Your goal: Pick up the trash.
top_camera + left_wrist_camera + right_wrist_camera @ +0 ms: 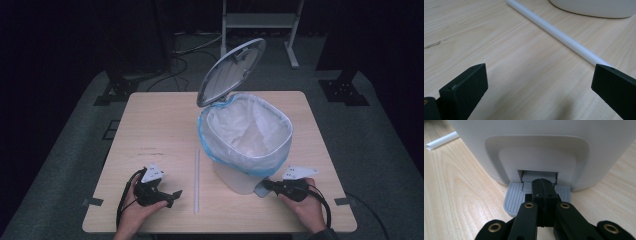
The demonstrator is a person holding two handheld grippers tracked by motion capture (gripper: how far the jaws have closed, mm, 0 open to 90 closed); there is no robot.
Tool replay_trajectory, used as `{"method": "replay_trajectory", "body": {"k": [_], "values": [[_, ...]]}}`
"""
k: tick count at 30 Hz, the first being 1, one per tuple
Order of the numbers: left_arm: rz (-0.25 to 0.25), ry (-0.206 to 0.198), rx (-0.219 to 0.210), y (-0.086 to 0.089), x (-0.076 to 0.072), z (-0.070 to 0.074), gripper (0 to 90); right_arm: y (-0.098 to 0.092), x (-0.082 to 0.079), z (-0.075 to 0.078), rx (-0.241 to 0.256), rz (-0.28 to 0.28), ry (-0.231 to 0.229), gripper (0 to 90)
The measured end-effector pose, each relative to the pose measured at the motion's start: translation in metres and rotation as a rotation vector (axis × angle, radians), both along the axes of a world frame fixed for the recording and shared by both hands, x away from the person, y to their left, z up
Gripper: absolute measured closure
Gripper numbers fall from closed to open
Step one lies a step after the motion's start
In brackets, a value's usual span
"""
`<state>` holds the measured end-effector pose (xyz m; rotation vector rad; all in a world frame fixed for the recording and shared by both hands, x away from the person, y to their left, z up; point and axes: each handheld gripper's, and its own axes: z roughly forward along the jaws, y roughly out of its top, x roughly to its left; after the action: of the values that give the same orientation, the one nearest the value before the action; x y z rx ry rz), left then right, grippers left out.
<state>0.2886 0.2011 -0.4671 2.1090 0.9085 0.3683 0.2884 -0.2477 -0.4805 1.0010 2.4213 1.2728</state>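
A wooden table (pixel 150 125) bears a white bin (pixel 245 145), bag-lined, its lid (pixel 231 71) raised. A white tube (pixel 197 180) lies just left of the bin. The right gripper (pixel 544 192), jaws together, presses the grey pedal (pixel 515 196). The left gripper (pixel 536 87), jaws wide apart, rests near the tube.
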Motion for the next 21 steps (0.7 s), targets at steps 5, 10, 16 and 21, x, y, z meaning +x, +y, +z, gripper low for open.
{"method": "replay_trajectory", "body": {"k": [5,10,16,21], "values": [[-0.017,-0.008,-0.004,-0.009,-0.001,0.003,0.0,-0.001,0.0,-0.001,0.004,0.005,-0.01,89.8],[-0.038,-0.012,-0.008,-0.019,-0.001,0.004,0.0,-0.002,-0.001,-0.002,0.014,0.014,-0.021,89.8],[-0.055,-0.021,-0.009,-0.03,-0.002,0.005,0.0,-0.001,-0.003,-0.002,-0.003,0.015,-0.043,89.8],[-0.065,-0.015,-0.003,-0.041,-0.001,0.004,0.0,-0.001,-0.003,-0.002,-0.001,0.016,-0.041,89.8]]}}
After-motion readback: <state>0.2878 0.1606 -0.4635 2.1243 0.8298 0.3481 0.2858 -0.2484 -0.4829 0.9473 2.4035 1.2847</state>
